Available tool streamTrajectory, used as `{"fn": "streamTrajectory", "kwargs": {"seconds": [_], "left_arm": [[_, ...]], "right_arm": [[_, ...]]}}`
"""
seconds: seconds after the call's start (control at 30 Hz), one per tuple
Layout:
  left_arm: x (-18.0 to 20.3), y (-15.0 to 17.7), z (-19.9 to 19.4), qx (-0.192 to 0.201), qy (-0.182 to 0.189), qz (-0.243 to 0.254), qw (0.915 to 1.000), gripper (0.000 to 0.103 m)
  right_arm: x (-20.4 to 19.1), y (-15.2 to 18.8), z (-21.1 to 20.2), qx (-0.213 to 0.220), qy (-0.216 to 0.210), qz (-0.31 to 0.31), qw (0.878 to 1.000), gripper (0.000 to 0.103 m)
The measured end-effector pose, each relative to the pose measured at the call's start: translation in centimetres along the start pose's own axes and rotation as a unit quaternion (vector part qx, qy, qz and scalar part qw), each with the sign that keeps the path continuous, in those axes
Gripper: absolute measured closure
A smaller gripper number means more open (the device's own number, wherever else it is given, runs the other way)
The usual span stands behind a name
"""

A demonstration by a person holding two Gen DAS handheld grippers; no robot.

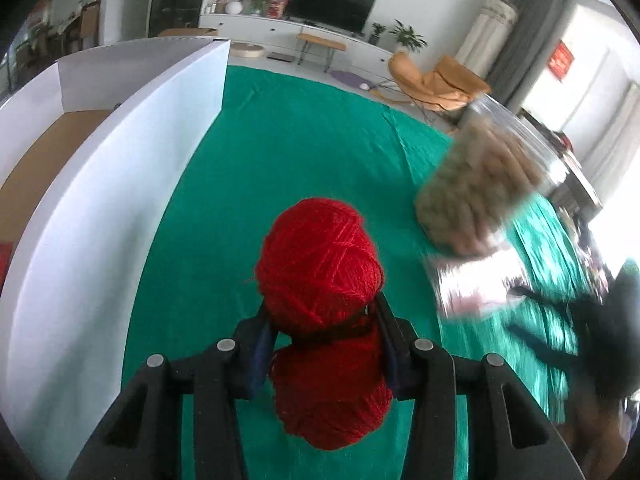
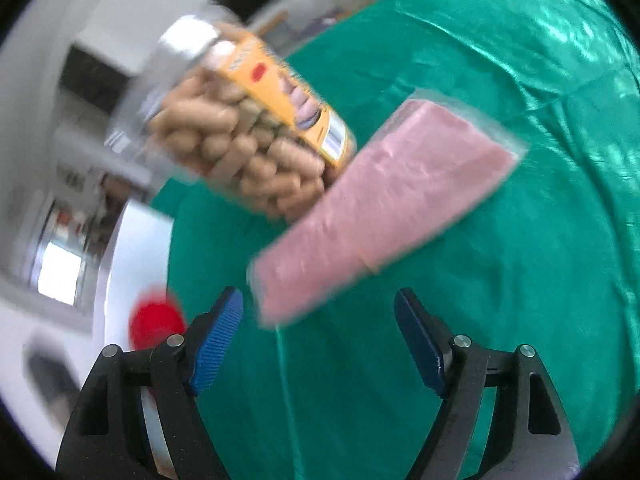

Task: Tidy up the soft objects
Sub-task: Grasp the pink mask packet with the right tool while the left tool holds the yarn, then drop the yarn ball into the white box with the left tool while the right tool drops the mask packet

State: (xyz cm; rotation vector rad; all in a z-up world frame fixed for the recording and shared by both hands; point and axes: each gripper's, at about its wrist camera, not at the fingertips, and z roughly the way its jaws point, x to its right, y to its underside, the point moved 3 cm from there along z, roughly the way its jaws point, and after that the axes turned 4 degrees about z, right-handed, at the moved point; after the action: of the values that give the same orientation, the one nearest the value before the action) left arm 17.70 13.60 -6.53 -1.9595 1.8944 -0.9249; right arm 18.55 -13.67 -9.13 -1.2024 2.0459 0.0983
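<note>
A red yarn skein (image 1: 320, 264) is pinched at its waist between the fingers of my left gripper (image 1: 326, 328), which is shut on it above the green cloth (image 1: 304, 140). The same yarn shows as a red blur (image 2: 154, 322) at the left of the right wrist view. A pink soft packet in clear wrap (image 2: 384, 208) lies on the cloth just ahead of my right gripper (image 2: 320, 320), which is open with nothing between its blue pads (image 2: 218, 340). In the left wrist view the packet (image 1: 476, 284) is a pale blur.
A tall white box (image 1: 120, 140) with a brown floor stands along the cloth's left side. A clear jar of tan snack sticks (image 2: 248, 136) with a yellow label lies beside the pink packet. Behind the table are a chair and a TV.
</note>
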Motion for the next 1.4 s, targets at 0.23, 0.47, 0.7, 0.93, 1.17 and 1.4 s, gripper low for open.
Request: {"fn": "streamTrajectory", "kwargs": {"seconds": [0.23,0.47,0.7,0.93,1.17,1.4], "left_arm": [[0.3,3.9,-3.7,-0.009,0.016,0.053,0.9984,0.058],[-0.4,5.0,-5.6,-0.003,0.028,0.047,0.9985,0.058],[0.6,4.4,-5.2,-0.008,0.024,0.053,0.9983,0.058],[0.6,1.9,-7.0,-0.002,0.016,0.054,0.9984,0.058],[1.5,-6.7,-9.2,0.033,0.017,0.06,0.9975,0.058],[-0.1,-11.4,-11.7,0.055,0.024,0.033,0.9976,0.058]], "right_arm": [[0.6,-0.9,1.1,-0.014,0.097,-0.034,0.995,0.09],[5.7,-6.0,-3.5,-0.058,0.182,-0.133,0.973,0.065],[4.2,-9.3,-2.2,-0.037,0.196,-0.064,0.978,0.023],[2.0,-8.0,1.2,-0.065,0.318,-0.177,0.929,0.078],[-8.2,-13.3,-3.6,0.017,0.261,-0.238,0.936,0.088],[-21.2,-13.9,-3.8,0.02,0.203,-0.324,0.924,0.088]]}}
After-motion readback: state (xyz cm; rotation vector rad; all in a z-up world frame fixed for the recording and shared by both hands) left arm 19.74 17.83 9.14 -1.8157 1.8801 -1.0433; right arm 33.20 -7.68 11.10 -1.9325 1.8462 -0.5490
